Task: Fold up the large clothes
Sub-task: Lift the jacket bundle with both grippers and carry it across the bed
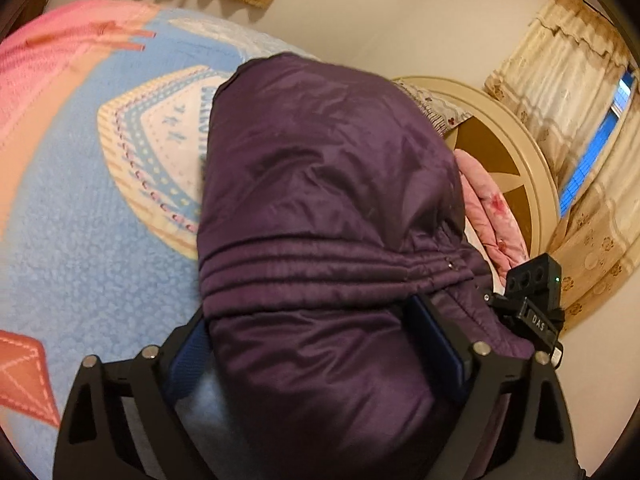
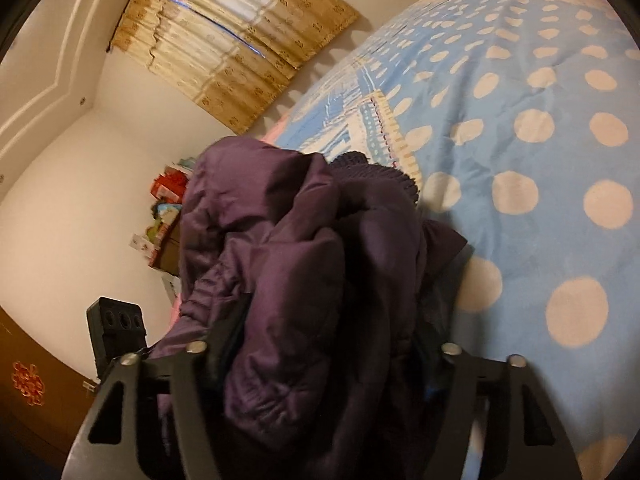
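Jacket (image 1: pixel 320 184) lies on bed blanket (image 1: pixel 100 240), bunched btwn both tools. Pillow (image 1: pixel 496 208) just R of jacket. Headboard (image 1: pixel 520 140) behind pillow.

Dim, warm indoor light — soft blur, strong fisheye bending at edges.

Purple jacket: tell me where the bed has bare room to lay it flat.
Most free: the polka-dot stretch of the blanket, right of the purple jacket in the right wrist view. Also free: the blue fleece left of the jacket in the left wrist view, up to the pink border. Crowded: the side by the pink quilt and round headboard.
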